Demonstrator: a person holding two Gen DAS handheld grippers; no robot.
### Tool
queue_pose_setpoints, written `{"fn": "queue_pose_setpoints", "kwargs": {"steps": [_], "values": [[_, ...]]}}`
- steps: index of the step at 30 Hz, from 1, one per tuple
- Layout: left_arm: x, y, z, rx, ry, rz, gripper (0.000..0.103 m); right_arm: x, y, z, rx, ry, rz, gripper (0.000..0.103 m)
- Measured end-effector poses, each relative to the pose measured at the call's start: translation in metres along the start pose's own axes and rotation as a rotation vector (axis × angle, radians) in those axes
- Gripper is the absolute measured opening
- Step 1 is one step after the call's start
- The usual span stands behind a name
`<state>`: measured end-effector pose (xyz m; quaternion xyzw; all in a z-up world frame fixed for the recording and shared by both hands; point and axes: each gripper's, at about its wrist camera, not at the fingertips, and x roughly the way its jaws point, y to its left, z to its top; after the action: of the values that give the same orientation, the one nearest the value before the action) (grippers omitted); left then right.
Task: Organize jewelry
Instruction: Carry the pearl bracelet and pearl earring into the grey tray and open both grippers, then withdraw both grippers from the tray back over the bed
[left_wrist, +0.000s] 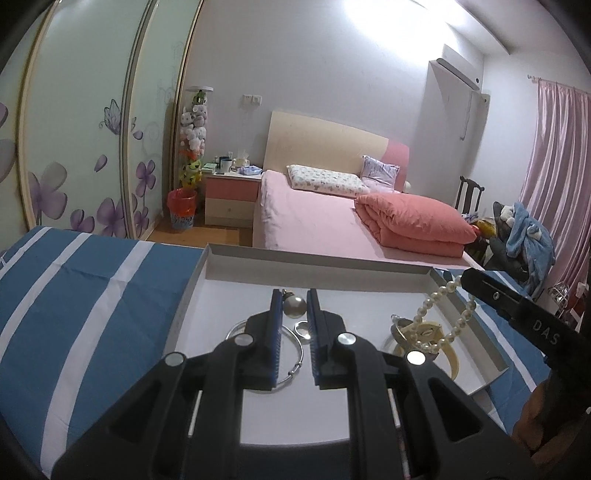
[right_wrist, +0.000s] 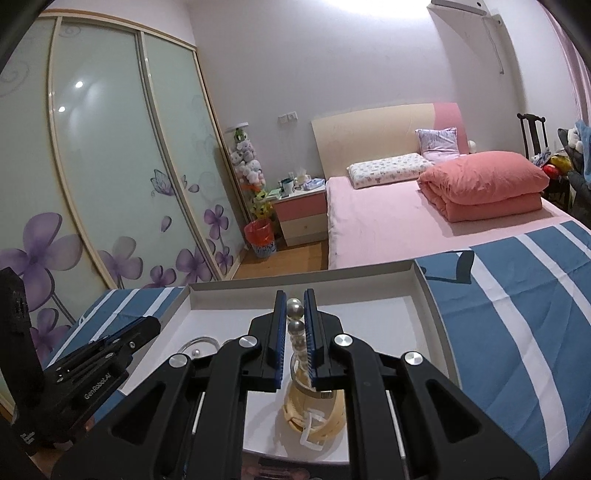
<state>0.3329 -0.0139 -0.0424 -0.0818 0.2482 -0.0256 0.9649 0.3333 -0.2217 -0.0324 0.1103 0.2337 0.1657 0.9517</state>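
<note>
Fingertips of the left gripper (left_wrist: 291, 301) sit nearly closed, just a narrow gap, w/ a silvery pearl pendant (left_wrist: 294, 305) seen between the blue pads (left_wrist: 276, 317). Can't tell if the pads actually press it or if it just lies on the tray floor behind them. Over to the right gripper (right_wrist: 294, 308): jaws almost fully together, clamped on a pearl strand (right_wrist: 295, 325), beads stacked up between the pads. From the left cam that same strand (left_wrist: 448, 314) hangs as a loop from the right gripper's tip (left_wrist: 466, 277), drooping down onto the pile below.

Everything's happening over a shallow white tray (left_wrist: 317, 264), open-topped, resting on a blue-and-white striped cloth (left_wrist: 85, 295). Inside the tray: a thin silver bangle (left_wrist: 295, 354) lying flat, partly under the left gripper's fingers; a small silver ring (left_wrist: 302, 328) just beside it; and on the right side a cream-coloured watch (left_wrist: 424, 332) w/ its strap curling toward the near edge. Strand's lower end touches the watch. Right cam shows that watch (right_wrist: 317, 406) directly under the right gripper, clear buckle up front.

Bkgd: pink bed (left_wrist: 314, 218), folded salmon quilt (left_wrist: 413, 221), wardrobe w/ purple flower doors (right_wrist: 110, 166).
</note>
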Motion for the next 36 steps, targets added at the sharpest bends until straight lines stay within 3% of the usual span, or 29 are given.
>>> {"fn": "queue_pose_setpoints", "kwargs": {"steps": [2,4,9,24,30,36], "values": [[0.001,0.0,0.0,0.005,-0.002,0.013,0.017,-0.001,0.0,0.0,0.003,0.004,0.003,0.012],[0.002,0.001,0.0,0.005,0.0,0.013,0.027,-0.002,-0.002,0.001,0.008,0.0,-0.001,0.014],[0.001,0.002,0.001,-0.008,-0.006,0.01,0.034,-0.002,-0.007,0.004,0.024,-0.013,-0.017,0.037],[-0.004,0.016,0.005,-0.092,-0.002,-0.02,0.036,-0.009,-0.01,0.011,0.021,-0.025,-0.045,0.037],[-0.033,0.017,0.006,-0.061,-0.017,0.003,0.041,-0.032,-0.008,0.01,-0.003,-0.009,-0.076,0.037],[-0.067,0.024,-0.01,-0.031,-0.009,0.018,0.044,-0.054,-0.009,-0.014,-0.032,0.063,-0.09,0.037]]}}
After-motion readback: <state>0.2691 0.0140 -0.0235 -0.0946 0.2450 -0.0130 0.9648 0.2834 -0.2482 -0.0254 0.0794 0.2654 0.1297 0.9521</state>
